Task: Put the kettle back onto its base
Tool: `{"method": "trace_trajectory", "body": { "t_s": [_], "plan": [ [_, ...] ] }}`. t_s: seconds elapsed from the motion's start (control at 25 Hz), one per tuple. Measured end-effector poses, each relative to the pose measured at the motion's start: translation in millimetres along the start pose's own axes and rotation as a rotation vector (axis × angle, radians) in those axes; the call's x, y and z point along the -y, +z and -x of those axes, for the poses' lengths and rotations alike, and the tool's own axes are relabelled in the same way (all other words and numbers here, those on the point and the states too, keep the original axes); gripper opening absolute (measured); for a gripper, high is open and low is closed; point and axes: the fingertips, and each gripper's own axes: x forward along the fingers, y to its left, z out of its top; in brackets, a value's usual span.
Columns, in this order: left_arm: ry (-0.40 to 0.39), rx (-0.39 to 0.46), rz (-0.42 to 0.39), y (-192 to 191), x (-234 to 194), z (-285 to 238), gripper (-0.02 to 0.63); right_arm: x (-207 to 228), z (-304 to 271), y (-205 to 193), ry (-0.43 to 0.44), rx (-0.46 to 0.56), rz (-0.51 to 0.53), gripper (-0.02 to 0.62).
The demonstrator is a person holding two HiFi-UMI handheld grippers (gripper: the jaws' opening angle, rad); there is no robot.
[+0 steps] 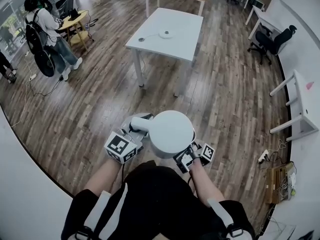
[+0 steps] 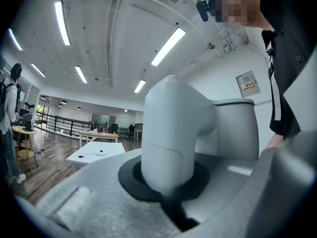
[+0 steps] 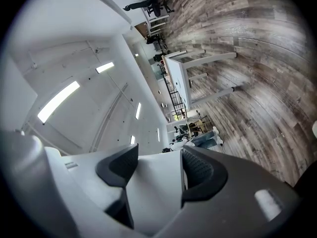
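Kettle held above the floor, well apart from its base.
I have the left tool clamped on the handle; my right tool stands wide apart beside the body, nothing between its pads; the base lies on the white surface.

I see a white counter on the plank floor, a person with a backpack far left, a black office chair far right.
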Motion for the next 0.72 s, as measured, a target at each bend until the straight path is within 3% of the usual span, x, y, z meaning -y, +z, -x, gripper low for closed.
{"method": "trace_trajectory", "body": {
  "t_s": [0.36, 0.72],
  "plan": [
    [0.05, 0.044, 0.015, -0.4, 20.4, -22.5, -0.002, -15.5, 17.4, 30.5, -0.027, -0.045, 0.021, 0.275],
    [0.071, 0.003, 0.016, -8.3, 6.5, -45.0, -0.002, -5.8, 3.3, 50.2, -0.033, -0.055, -0.025, 0.275]
  ]
}}
